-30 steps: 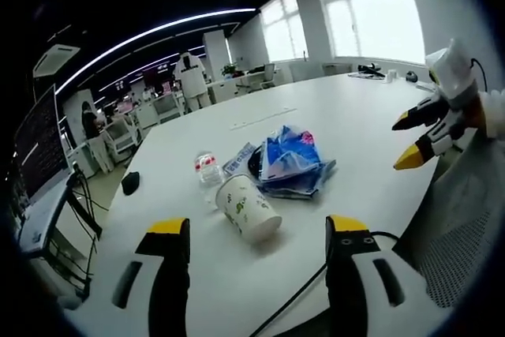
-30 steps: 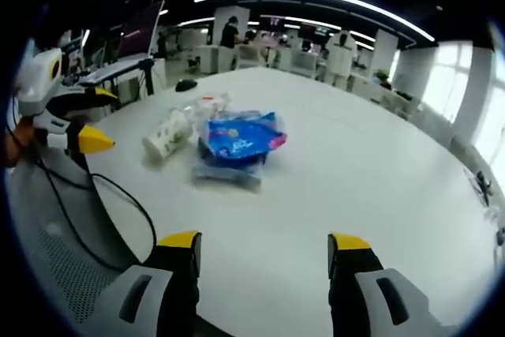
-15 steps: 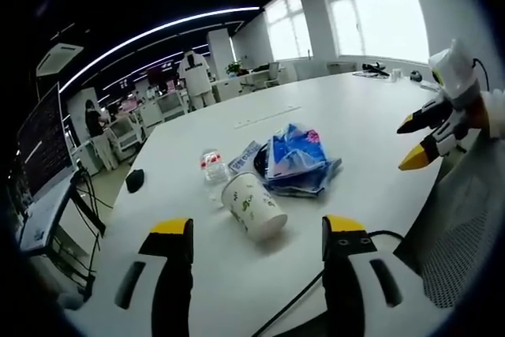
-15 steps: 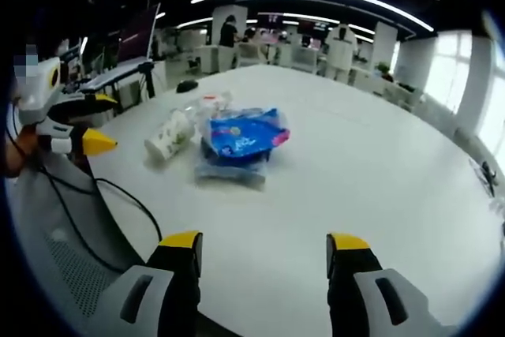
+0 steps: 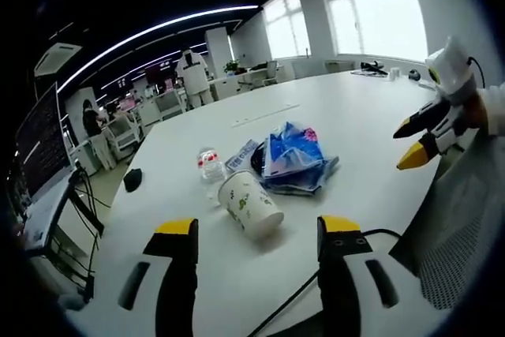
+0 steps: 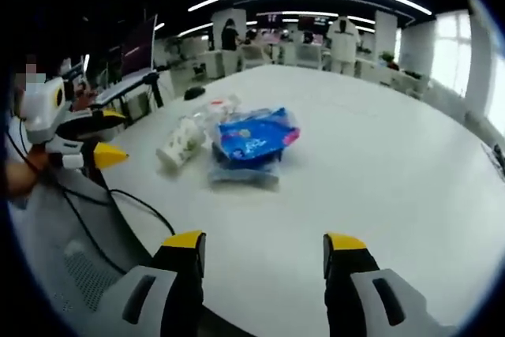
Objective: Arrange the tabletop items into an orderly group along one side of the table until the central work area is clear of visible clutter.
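You are at the approach step: nothing is gripped yet, and the clutter sits in a loose cluster in the middle of the white oval worktop (image 5: 347,108), well in from every edge.

Left gripper (image 5: 256,230): jaws wide apart, empty, hovering at the near edge and pointed at the white paper cup with green print (image 5: 250,205). Right gripper (image 6: 264,244): jaws wide apart, empty, also at the near edge, facing the blue plastic snack bag (image 6: 256,136).

Containers: the cup lies on its side, mouth toward the left gripper; I cannot tell whether anything is inside, and no spill shows. The small clear plastic bottle with a red-and-white label (image 5: 209,167) stands just beside the cup; its fill level is unclear. The blue bag rests on a flatter clear packet (image 6: 239,171), with a dark round object (image 5: 256,161) partly hidden under it.

Next move, as I judge it: close on the cup around its wall, lift lightly since paper crushes, and carry it toward one worktop edge.
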The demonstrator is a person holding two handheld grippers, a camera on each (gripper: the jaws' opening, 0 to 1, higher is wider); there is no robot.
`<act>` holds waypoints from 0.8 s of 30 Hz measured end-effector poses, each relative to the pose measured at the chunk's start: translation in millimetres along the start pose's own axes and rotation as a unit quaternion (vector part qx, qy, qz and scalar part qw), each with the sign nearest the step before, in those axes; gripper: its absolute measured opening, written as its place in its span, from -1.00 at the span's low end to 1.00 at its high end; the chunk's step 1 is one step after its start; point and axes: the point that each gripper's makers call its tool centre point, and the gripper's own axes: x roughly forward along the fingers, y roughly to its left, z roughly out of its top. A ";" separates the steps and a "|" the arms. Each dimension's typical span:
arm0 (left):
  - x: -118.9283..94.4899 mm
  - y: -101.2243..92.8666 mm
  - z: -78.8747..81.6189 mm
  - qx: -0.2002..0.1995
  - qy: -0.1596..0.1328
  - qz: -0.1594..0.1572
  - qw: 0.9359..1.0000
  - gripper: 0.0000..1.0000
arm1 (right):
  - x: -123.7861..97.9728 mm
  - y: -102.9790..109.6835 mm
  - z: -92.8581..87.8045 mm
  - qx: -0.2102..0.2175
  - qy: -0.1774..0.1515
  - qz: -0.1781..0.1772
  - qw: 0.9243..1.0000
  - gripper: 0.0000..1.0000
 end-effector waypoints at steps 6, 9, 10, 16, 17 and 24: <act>0.3 -0.4 -1.8 -0.009 0.007 -0.003 1.000 0.30 | -2.7 5.7 11.5 0.019 -0.024 0.029 0.999 0.21; 0.5 0.7 -1.9 -0.010 0.011 -0.002 1.000 0.32 | -7.3 7.5 22.1 0.053 -0.048 0.056 0.996 0.22; 0.3 0.9 -2.4 -0.013 0.016 0.000 1.000 0.32 | -9.0 5.2 24.3 0.056 -0.050 0.061 0.995 0.22; -2.6 5.2 -3.0 -0.050 0.040 0.025 0.998 0.27 | -2.7 -10.4 35.2 0.036 -0.050 0.093 0.994 0.18; -1.8 4.4 -3.3 -0.066 0.041 0.031 0.996 0.29 | -2.6 -16.0 39.9 0.033 -0.049 0.101 0.993 0.18; 10.7 -9.6 6.9 -0.118 0.044 0.065 0.990 0.27 | 3.2 -46.3 59.1 0.020 -0.058 0.130 0.990 0.14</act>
